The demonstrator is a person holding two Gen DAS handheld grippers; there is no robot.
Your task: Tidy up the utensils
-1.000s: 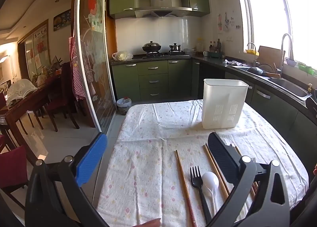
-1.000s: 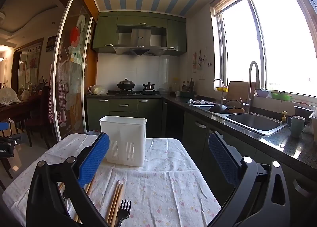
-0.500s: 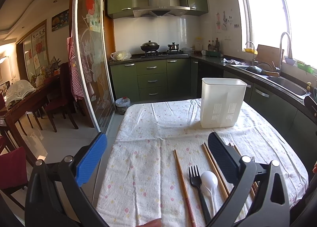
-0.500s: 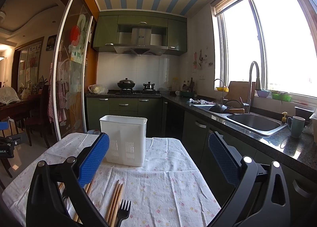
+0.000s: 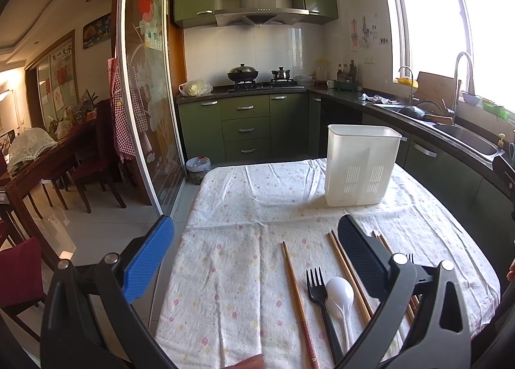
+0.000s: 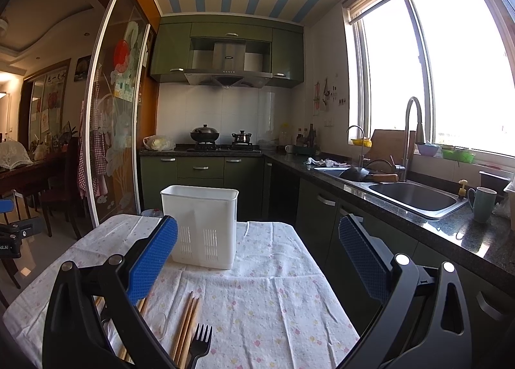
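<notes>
Opening step, nothing gathered. Left tool [image 5: 254,253] and right tool [image 6: 257,253]: spread, empty. Utensils — chopsticks [image 5: 297,298], fork [image 5: 318,298], spoon [image 5: 339,295] — near counter [image 5: 244,208]; caddy [image 5: 360,166] far. Next: pinch one utensil.

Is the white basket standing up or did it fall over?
Standing up. The basket sits flat on the tablecloth with its open top facing up, in both views. Whether anything is inside, I cannot tell.

A wok [image 5: 243,72] sits on the stove; a mug [image 6: 482,204] stands beside the sink [image 6: 415,198].
</notes>
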